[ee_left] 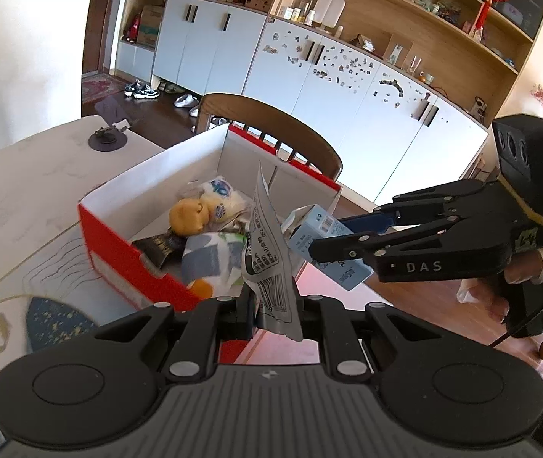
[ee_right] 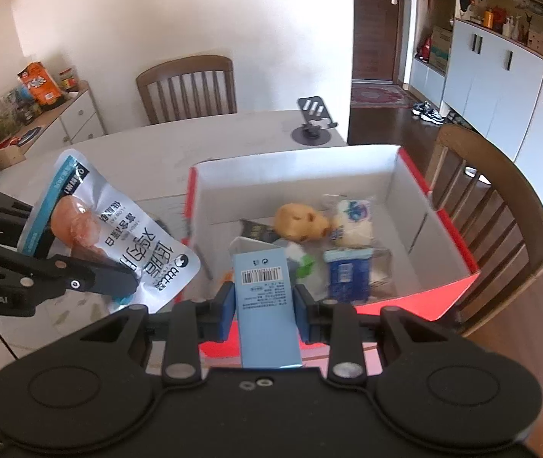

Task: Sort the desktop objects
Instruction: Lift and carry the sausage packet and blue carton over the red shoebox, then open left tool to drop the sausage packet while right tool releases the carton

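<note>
In the left wrist view my left gripper (ee_left: pixel 271 305) is shut on the lower edge of a silver food pouch (ee_left: pixel 269 244), which stands edge-on over the near wall of a red and white box (ee_left: pixel 149 271). My right gripper (ee_left: pixel 328 236) comes in from the right, shut on a light blue carton (ee_left: pixel 323 225) by the box's right corner. The right wrist view shows that carton (ee_right: pixel 264 294) clamped between the blue pads of my right gripper (ee_right: pixel 264 305), with the box (ee_right: pixel 294 156) just beyond. To its left, my left gripper (ee_right: pixel 115 271) holds the pouch (ee_right: pixel 126 236).
Inside the box lie a yellow plush toy (ee_right: pixel 302 221), a wrapped bun (ee_right: pixel 351 217), a blue pack (ee_right: pixel 347 274) and other packets. A phone stand (ee_right: pixel 311 129) sits on the table (ee_right: pixel 138 160) behind it. A wooden chair (ee_right: pixel 500 198) stands right of the box.
</note>
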### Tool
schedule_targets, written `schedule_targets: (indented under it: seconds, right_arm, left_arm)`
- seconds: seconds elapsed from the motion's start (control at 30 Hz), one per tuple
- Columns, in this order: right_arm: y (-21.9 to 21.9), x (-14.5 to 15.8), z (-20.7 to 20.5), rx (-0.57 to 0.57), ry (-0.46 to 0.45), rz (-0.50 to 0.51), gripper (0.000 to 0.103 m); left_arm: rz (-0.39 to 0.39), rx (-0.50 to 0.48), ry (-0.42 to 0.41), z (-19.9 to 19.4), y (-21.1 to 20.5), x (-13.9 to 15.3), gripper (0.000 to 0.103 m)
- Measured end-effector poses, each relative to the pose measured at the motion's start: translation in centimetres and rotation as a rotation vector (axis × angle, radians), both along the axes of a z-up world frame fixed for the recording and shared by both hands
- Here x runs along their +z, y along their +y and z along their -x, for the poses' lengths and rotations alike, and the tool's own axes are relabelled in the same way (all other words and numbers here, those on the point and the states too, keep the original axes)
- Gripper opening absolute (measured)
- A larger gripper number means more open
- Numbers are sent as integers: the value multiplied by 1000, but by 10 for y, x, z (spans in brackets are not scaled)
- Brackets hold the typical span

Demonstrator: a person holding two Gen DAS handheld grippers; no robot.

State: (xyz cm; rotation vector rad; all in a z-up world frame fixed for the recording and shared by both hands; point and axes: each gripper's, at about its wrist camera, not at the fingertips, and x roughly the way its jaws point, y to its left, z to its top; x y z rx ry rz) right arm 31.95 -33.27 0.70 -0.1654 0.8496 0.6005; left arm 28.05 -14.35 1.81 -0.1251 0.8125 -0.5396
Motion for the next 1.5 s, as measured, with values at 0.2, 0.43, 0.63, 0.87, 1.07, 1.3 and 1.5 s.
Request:
schedule_targets:
  seconds: [0.2,0.43,0.63,0.87,1.07,1.3,1.5]
  right_arm:
    - [-12,-3,-24,-22,-11,-4,31]
    - [-17,-9,-54,-39,-18,4,31]
    - [-19,-21,-76,-55,2,18,31]
    - [-19,-30,-97,-53,10,37,31]
    - [-19,-37,-114,-57,25,43,31]
    - [-19,-50,-131,-63,59,50,31]
    - [-16,-58,-139,-64,71,56,31]
  left_arm:
    - [0,11,2,-30,-14,-1,13]
    - [8,26,33,-63,-24,-8,13]
    - [9,29,62,-84,-31,-18,13]
    - [-9,37,79,-106,-38,-29,13]
    - [-17,54,108,-123,-40,-41,13]
    - [-19,65,154,-139,-42,-57,13]
    - [0,83,195,-149,-43,-68,13]
